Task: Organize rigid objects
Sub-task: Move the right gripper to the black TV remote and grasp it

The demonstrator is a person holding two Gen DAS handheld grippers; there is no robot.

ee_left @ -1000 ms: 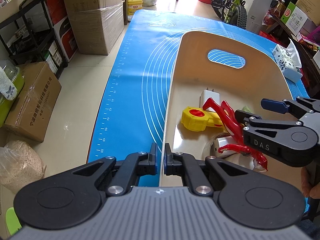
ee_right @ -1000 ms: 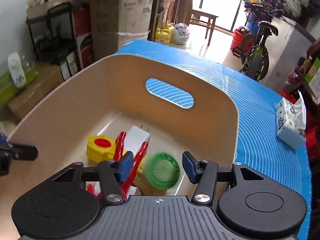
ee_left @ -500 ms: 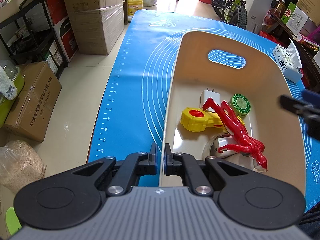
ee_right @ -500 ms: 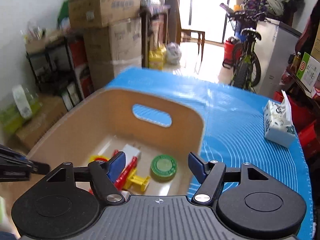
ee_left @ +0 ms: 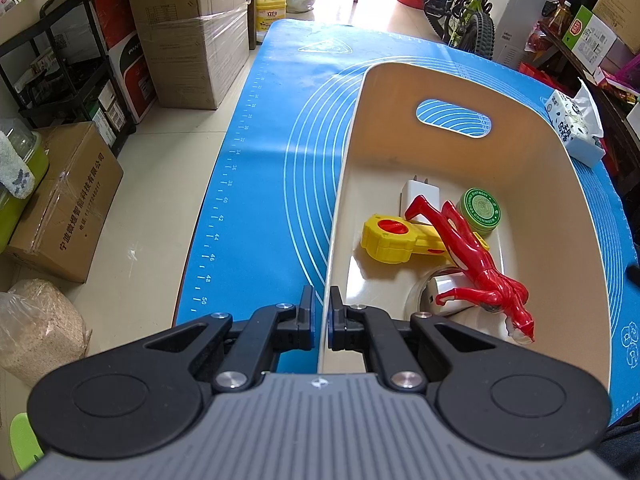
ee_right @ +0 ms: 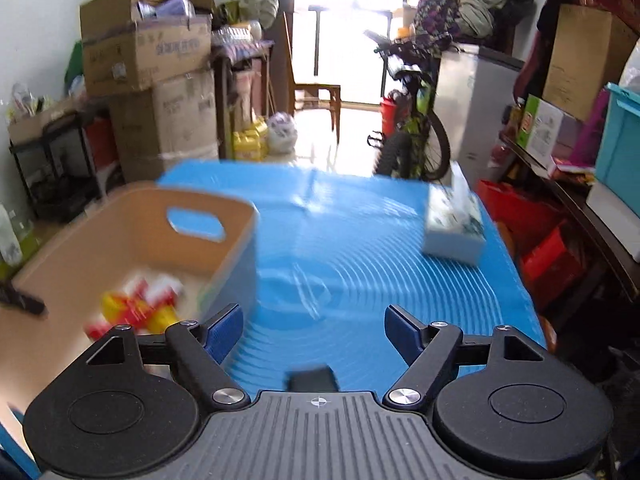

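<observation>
- The left tool (ee_left: 320,316) is pinched nearly shut on the near left rim of the beige bin (ee_left: 552,184), one finger outside the wall and one inside; it steadies the bin on the blue mat (ee_left: 280,140) that covers the desk.
- The right tool (ee_right: 314,332) stands wide open with nothing between its fingers, hanging over bare mat just to the right of the bin, near the desk's front edge.
- Inside the bin lie the task's things: a red action figure (ee_left: 476,264) sprawled across a yellow toy (ee_left: 394,238), a white charger plug (ee_left: 418,196) behind them, a green ointment tin (ee_left: 480,210) just beside the figure's legs, and a white rounded object (ee_left: 448,292) partly hidden under the figure.
- The right wrist view is smeared by motion, so the bin's contents read there only as red and yellow blur.
- Judging from both views, no loose rigid item shows on the mat; only a tissue pack (ee_right: 454,224) sits toward the desk's far right corner, well apart from the bin.
- To do this step well, keep the left grip firm and level so the bin does not tip or slide.
- Hold the right tool open until the next target is clearly in sight.
- If the tissue pack is next, approach it squarely across its narrow sides; it is soft and may crush under a hard squeeze.
</observation>
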